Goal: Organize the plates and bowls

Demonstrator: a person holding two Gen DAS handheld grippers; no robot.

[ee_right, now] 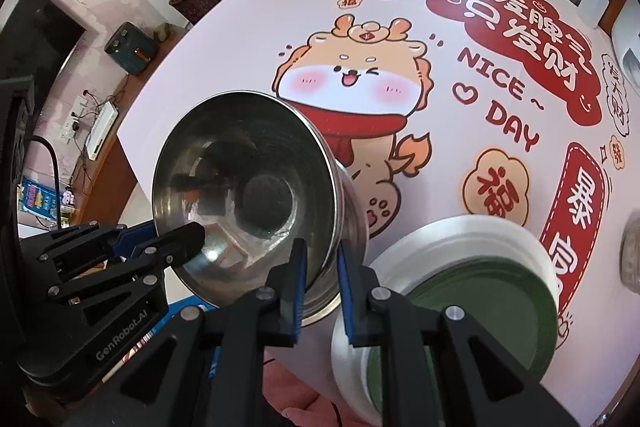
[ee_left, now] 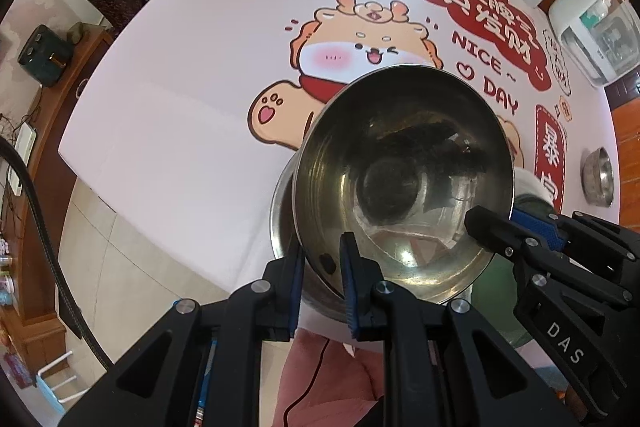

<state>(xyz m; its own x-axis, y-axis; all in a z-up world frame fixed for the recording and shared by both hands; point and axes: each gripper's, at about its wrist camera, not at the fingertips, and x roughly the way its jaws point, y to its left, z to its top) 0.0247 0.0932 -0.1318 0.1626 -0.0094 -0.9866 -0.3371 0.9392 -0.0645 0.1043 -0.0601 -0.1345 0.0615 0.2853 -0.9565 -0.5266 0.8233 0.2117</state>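
- The table [ee_left: 168, 75] carried three steel bowls and two plates.
- The plates [ee_right: 460, 291], green on white, lay stacked at the near edge.
- The tilted bowl [ee_left: 404, 179] sat in another bowl [ee_left: 285, 223], mouth facing the cameras.
- The left gripper [ee_left: 320, 267] and right gripper [ee_right: 322, 267] each pinched its rim from opposite sides.
- A third bowl [ee_left: 598, 177] stood well apart.

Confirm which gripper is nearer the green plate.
Right. The right gripper grips the steel bowl at its rim, directly beside the green plate; the left gripper holds the opposite rim, farther away across the bowl.
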